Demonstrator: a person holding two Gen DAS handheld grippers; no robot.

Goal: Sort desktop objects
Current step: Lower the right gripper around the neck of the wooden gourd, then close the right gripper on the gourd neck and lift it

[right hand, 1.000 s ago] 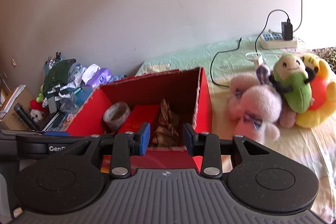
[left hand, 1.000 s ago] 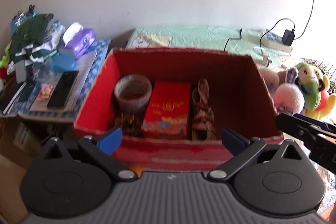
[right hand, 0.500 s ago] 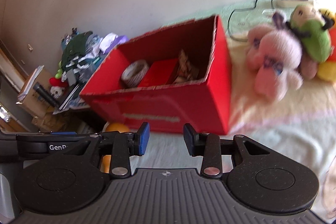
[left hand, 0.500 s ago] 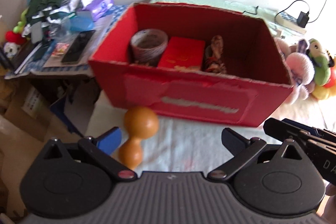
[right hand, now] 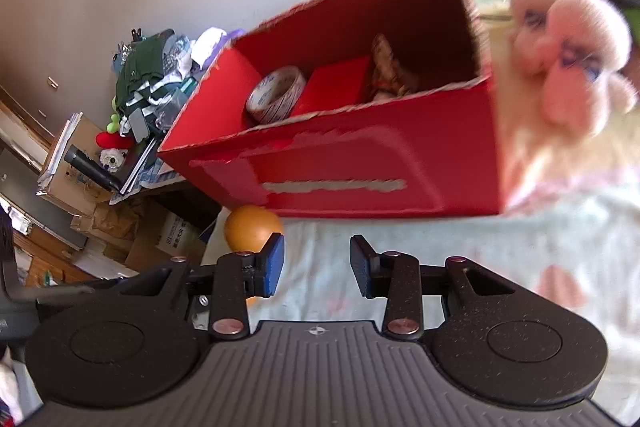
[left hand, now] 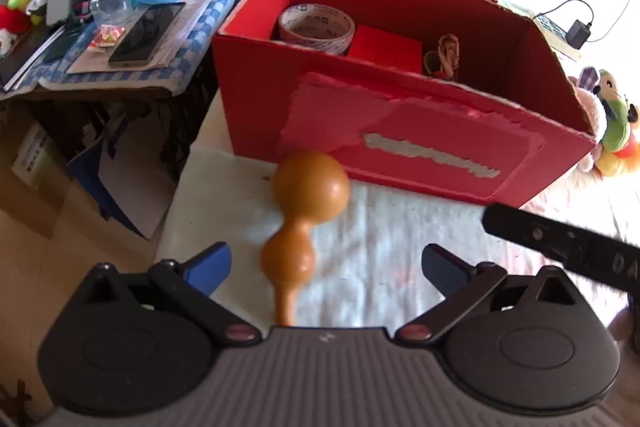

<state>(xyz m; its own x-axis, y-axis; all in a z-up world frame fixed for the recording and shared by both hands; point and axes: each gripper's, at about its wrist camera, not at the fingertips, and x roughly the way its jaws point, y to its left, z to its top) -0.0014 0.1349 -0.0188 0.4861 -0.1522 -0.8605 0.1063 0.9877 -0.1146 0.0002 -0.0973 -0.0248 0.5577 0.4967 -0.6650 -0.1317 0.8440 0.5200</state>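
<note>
Left wrist: glossy orange-brown gourd (left hand: 306, 215), two-lobed; left hand-held gripper (left hand: 326, 265) wide, empty

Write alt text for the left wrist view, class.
An orange gourd lies on the pale cloth between the open left gripper fingers, in front of a red box holding a tape roll.

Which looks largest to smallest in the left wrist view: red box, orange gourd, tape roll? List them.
1. red box
2. orange gourd, though it lies nearer the camera, which enlarges it
3. tape roll, farther off inside the box
</note>
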